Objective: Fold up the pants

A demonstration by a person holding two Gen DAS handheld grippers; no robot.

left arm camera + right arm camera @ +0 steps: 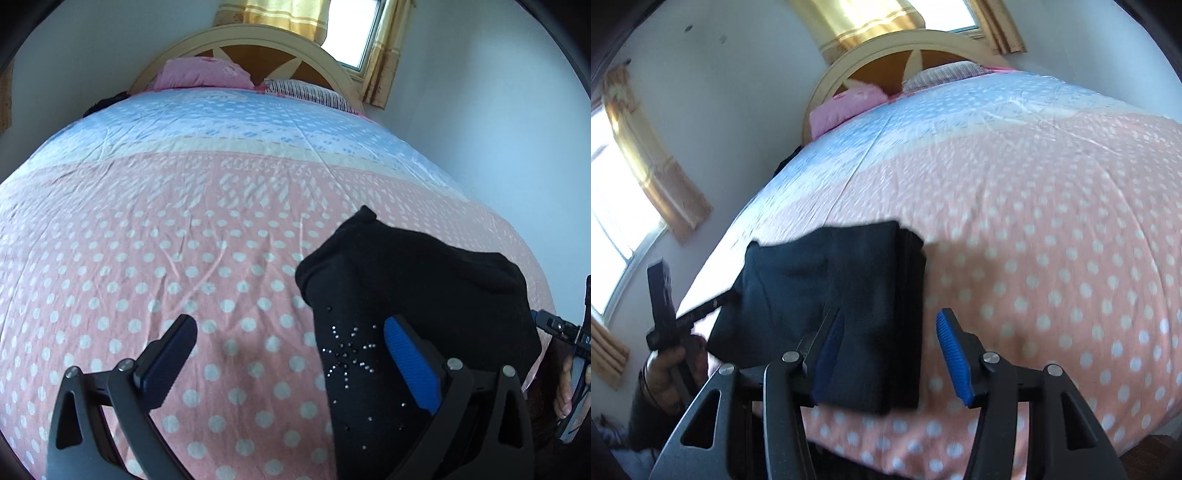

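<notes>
The black pants (406, 280) lie folded in a compact bundle on the pink dotted bedcover, near the bed's front edge; a rhinestone star shows on the top layer. My left gripper (291, 343) is open; its right finger hovers over the pants and its left finger over bare cover. In the right wrist view the pants (834, 280) look like a dark rectangle. My right gripper (890, 339) is open too, its left finger above the bundle's near right part and nothing between the pads. The left gripper (665, 306) appears at the pants' left edge, held by a hand (665, 365).
The bedcover (166, 258) stretches pink with white dots, then pale blue toward the headboard (236, 40). A pink pillow (199, 74) and a striped pillow (306, 92) lie at the head. White walls and a curtained window (354, 33) stand behind. The bed's near edge (923, 450) drops off below the pants.
</notes>
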